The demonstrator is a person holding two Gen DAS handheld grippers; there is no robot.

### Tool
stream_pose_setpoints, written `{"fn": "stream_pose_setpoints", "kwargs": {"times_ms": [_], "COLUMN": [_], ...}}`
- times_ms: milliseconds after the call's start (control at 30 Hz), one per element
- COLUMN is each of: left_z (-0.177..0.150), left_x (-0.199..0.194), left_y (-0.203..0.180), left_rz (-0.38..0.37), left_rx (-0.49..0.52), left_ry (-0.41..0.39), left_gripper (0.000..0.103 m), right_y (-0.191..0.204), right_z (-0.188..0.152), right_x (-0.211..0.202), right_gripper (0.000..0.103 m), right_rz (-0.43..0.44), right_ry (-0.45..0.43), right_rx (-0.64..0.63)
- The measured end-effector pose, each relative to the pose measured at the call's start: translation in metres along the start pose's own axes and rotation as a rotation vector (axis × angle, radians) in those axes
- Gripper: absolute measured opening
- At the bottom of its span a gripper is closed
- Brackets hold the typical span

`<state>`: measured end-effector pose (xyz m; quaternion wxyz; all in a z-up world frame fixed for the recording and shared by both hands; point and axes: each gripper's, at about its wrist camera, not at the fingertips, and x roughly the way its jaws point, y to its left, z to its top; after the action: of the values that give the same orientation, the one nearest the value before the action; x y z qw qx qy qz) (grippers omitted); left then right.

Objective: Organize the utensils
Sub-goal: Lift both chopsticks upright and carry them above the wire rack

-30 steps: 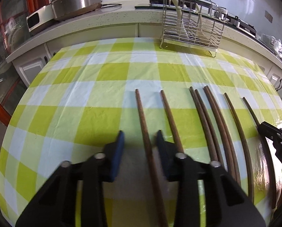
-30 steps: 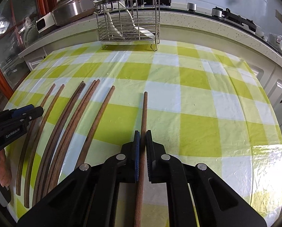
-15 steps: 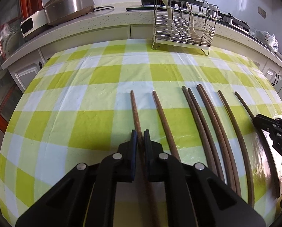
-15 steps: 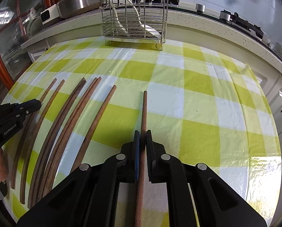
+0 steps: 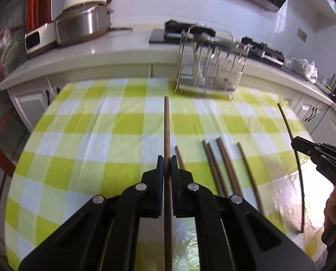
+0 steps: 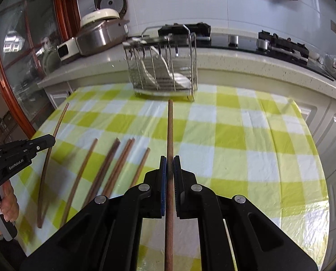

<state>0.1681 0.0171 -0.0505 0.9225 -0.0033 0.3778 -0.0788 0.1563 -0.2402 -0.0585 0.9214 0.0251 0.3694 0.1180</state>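
Left hand-held gripper [image 5: 167, 166] and right hand-held gripper [image 6: 169, 166] each clamp one long brown wooden chopstick [image 5: 167, 126] [image 6: 170, 131], pointing twelve o'clock toward the wire utensil rack [image 6: 163, 67].

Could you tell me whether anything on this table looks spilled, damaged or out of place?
Nothing stands out. Five chopsticks lie loose on the cloth, the rack stands upright, and each gripper, left and right, holds one chopstick.
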Motion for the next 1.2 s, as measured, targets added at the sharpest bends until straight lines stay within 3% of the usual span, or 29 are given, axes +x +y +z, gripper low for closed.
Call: {"fn": "stream_pose_setpoints", "kwargs": {"times_ms": [433,667,967,1200], "left_z": [0.03,0.044,0.067,0.106], "left_x": [-0.053,-0.071,-0.065,-0.064], "left_y": [-0.011,-0.018,-0.015,-0.01], "left_rz": [-0.003,-0.014,-0.013,-0.027], "left_rx": [0.038,0.058,0.048,0.023], "left_ry": [-0.143,-0.204,-0.246,-0.316], "left_gripper": [0.006,0.006,0.006,0.006], "right_y": [0.008,0.01,0.009,0.0], "right_z": [0.037,0.045,0.064,0.097], "right_x": [-0.054,-0.065,-0.064,-0.06], "right_gripper": [0.007,0.007,0.007,0.007], "right_rz": [0.003,0.005,-0.011,-0.023], "right_ry": [-0.17,-0.212,-0.26,-0.312], "right_rx": [-0.029,-0.026,-0.042,-0.03]}}
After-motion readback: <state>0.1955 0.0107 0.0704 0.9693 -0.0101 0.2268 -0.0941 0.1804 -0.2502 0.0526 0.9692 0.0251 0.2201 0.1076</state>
